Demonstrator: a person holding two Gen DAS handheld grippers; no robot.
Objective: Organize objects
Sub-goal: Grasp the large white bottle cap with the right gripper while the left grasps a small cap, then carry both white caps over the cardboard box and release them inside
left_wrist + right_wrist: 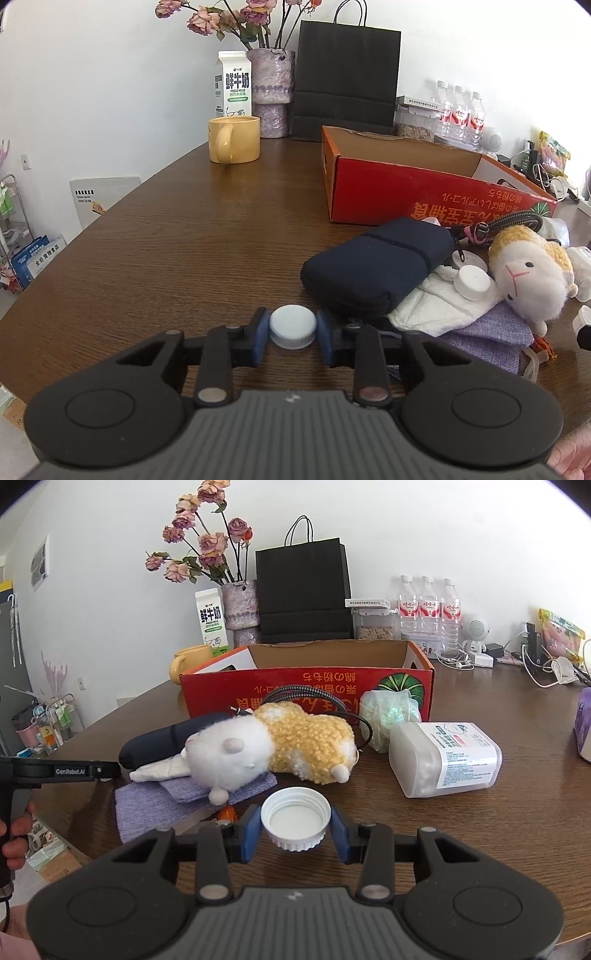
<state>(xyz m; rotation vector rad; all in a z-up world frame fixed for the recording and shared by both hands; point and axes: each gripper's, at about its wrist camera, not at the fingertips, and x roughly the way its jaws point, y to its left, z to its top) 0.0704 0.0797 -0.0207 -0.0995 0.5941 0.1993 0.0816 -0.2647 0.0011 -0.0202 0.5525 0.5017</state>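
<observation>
Left wrist view shows our left gripper [292, 328] clenched on a small white cap [292, 326], our right gripper [295, 825] grasping a ridged white lid [295, 818], the red box [388, 192] ahead and right.

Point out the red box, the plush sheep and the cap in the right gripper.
red box [295, 690]: right wrist view, front wall.
plush sheep [306, 738]: right wrist view, yellow woolly body.
cap [295, 821]: right wrist view, open inside.

The right gripper [295, 829] is clamping a white cap [295, 818], open side up, just before the plush sheep [273, 747].
</observation>
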